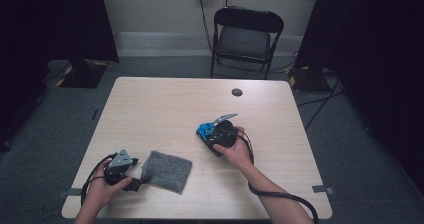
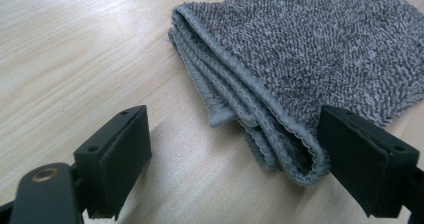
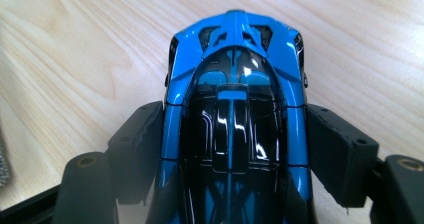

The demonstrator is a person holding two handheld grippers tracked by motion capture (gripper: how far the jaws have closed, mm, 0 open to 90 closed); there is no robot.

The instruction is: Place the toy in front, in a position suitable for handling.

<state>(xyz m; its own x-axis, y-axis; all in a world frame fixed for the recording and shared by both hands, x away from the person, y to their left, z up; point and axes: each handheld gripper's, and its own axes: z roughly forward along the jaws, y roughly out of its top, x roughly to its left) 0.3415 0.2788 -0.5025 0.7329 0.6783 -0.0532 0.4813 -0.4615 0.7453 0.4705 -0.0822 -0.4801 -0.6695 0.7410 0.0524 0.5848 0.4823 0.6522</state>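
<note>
Grippers on pale table (image 1: 165,104). Right gripper (image 1: 207,132), centre of high view, clamps a blue toy car (image 3: 235,84) by its sides. Left gripper (image 2: 235,169), lower left, gapes wide at folded grey towel (image 2: 310,49), its corner between the jaws, unpinched.

My right gripper (image 3: 230,154) has matt black pads against a glossy blue-and-black plastic toy car (image 3: 234,109). The grey towel (image 2: 305,59) looks like rough looped terry cloth, on a smooth pale wood-grain surface (image 2: 75,49).
</note>
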